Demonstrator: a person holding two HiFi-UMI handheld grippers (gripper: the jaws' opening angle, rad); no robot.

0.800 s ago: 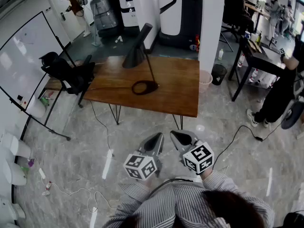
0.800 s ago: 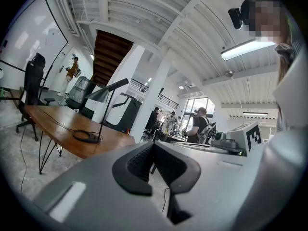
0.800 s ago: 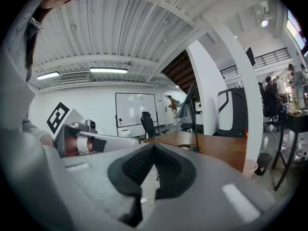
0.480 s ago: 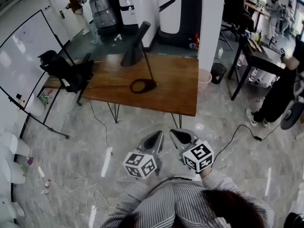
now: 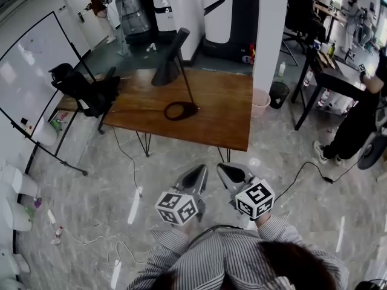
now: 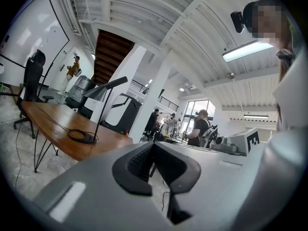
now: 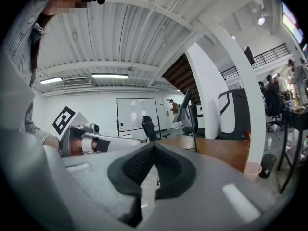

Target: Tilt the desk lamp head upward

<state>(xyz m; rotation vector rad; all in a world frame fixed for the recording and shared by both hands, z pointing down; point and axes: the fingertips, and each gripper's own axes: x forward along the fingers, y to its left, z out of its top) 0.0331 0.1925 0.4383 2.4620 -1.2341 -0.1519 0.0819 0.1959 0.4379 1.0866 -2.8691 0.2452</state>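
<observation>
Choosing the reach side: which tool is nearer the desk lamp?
Left, narrowly. The left tool is almost in line with the desk lamp; the right tool sits further right. Both over floor, short of the table.

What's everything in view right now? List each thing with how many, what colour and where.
table: one, brown wood, middle of the room
desk lamp: one, black, on the table
office chair: one, black, at the table's left end
whiteboard: one, white, far left
pillar: one, white, behind the table's right end
black bin: one, right of the pillar's foot
pale bin: one, beside the table's right end
floor cables: several, pale, lower left floor
other people: several, mostly dark clothing, room's edges
left tongs: one, grey, shut, empty, low centre
right tongs: one, grey, shut, empty, beside the left
</observation>
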